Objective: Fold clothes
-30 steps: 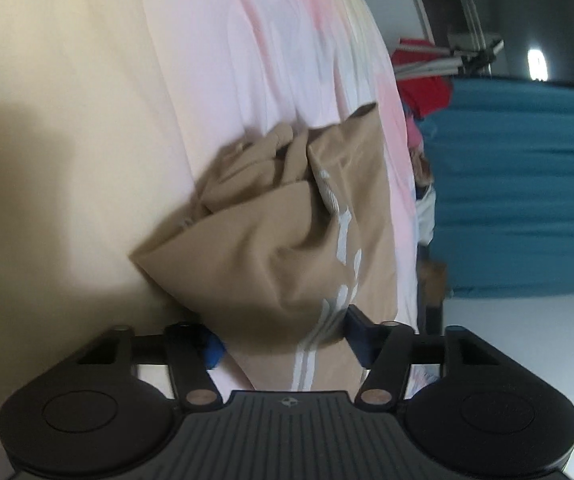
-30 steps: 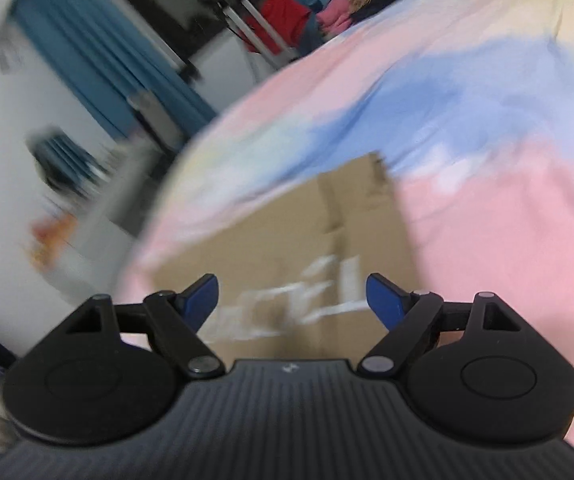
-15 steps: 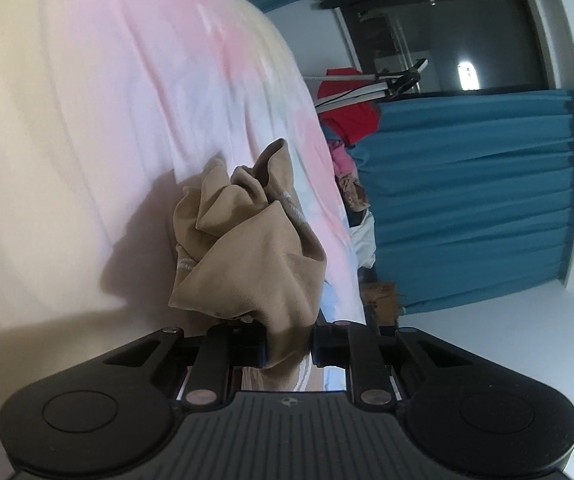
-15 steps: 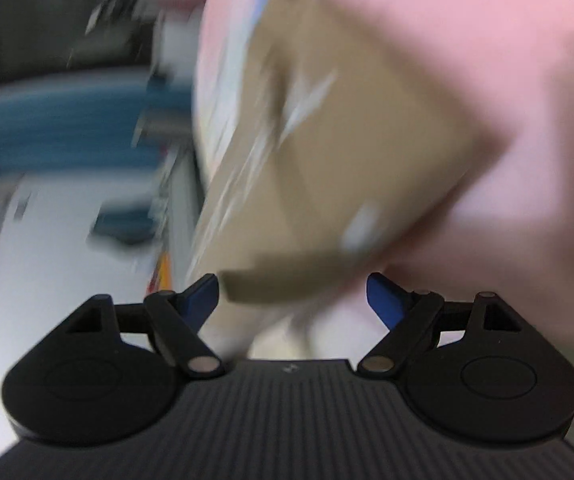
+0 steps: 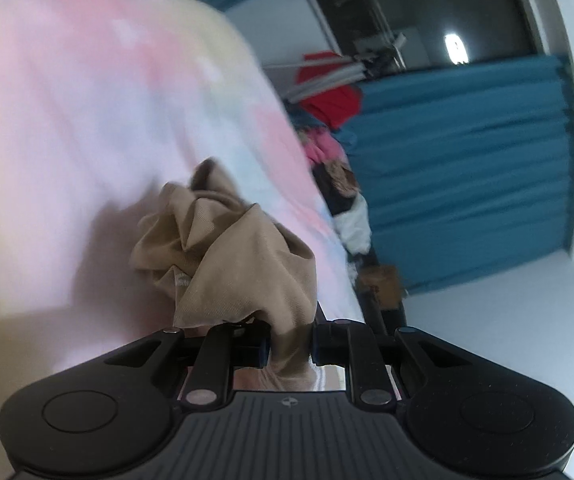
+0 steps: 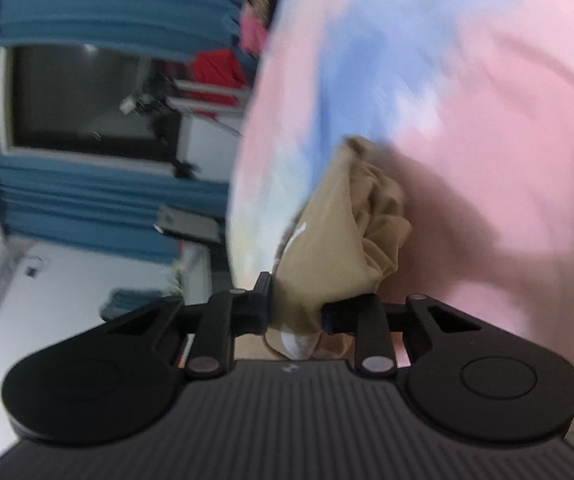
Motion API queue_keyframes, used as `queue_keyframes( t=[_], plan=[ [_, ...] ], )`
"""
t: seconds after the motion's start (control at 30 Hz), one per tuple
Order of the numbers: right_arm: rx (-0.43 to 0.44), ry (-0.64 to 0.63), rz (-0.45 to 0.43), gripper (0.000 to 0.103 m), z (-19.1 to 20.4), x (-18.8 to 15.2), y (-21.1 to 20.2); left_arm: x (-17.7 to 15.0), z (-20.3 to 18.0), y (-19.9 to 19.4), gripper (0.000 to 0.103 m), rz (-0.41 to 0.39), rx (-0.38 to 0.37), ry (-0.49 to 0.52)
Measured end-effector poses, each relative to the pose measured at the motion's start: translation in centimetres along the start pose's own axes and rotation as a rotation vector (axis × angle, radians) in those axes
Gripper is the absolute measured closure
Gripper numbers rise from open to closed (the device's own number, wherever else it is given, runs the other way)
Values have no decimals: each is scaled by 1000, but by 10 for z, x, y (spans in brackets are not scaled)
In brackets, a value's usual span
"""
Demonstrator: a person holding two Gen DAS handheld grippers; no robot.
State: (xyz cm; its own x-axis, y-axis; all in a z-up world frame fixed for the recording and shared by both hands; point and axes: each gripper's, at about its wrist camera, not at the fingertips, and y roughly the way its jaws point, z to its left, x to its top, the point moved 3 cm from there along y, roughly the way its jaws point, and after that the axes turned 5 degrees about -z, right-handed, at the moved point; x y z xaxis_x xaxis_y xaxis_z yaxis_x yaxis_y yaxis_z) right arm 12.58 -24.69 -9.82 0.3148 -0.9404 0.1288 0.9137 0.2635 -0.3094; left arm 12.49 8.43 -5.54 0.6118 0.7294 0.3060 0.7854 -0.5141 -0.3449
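A tan garment with white stripes point(image 5: 243, 264) hangs bunched over the pastel pink, blue and yellow bedsheet point(image 5: 87, 120). My left gripper point(image 5: 290, 346) is shut on one part of it, and the cloth bunches up in front of the fingers. In the right wrist view the same tan garment point(image 6: 339, 240) is pinched by my right gripper point(image 6: 297, 314), which is shut on it. The garment is lifted and crumpled between both grippers, casting a shadow on the bedsheet point(image 6: 487, 120).
Beyond the bed's edge stand blue curtains point(image 5: 467, 168), a dark window point(image 6: 79, 96), a drying rack with red clothing point(image 5: 331, 96) and a heap of clothes point(image 5: 339, 184). A white wall and floor show to the side.
Both grippers closed on the tan garment: the left first, the right after. The garment went from lying on the bed to being lifted and bunched. Both views swung round.
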Motion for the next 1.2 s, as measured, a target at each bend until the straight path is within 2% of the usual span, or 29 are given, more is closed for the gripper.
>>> queue_keyframes(
  t=[0.13, 0.2, 0.33, 0.43, 0.5, 0.57, 0.63, 0.7, 0.8, 0.9, 1.03, 1.2],
  plan=[
    [42, -3, -88, 76, 33, 68, -10, -3, -73, 59, 84, 79, -27, 40],
    [39, -15, -141, 76, 45, 111, -12, -11, -114, 106, 84, 123, -48, 77],
    [-7, -57, -256, 76, 65, 210, -9, -35, -179, 205, 84, 205, -77, 86],
    [-56, -111, -343, 77, 74, 277, 1, -55, -222, 285, 84, 260, -101, 130],
    [-81, -157, -389, 76, 79, 315, 12, -73, -245, 334, 84, 264, -147, 219],
    [-105, -214, -415, 76, 74, 346, 24, -92, -260, 377, 84, 266, -162, 375],
    [-124, -243, -442, 76, 57, 368, 37, -110, -256, 415, 84, 298, -160, 415],
    [-136, -237, -465, 76, 26, 373, 42, -128, -240, 438, 84, 320, -154, 431],
    [-177, -220, -462, 76, -22, 369, 53, -145, -210, 452, 84, 364, -129, 495],
    [-214, -217, -412, 76, -57, 348, 59, -147, -167, 451, 84, 409, -114, 530],
    [-230, -188, -381, 76, -79, 316, 52, -140, -121, 449, 83, 471, -121, 577],
    [-319, -93, -349, 73, -114, 282, 53, -140, -92, 445, 76, 496, -66, 673]
  ],
)
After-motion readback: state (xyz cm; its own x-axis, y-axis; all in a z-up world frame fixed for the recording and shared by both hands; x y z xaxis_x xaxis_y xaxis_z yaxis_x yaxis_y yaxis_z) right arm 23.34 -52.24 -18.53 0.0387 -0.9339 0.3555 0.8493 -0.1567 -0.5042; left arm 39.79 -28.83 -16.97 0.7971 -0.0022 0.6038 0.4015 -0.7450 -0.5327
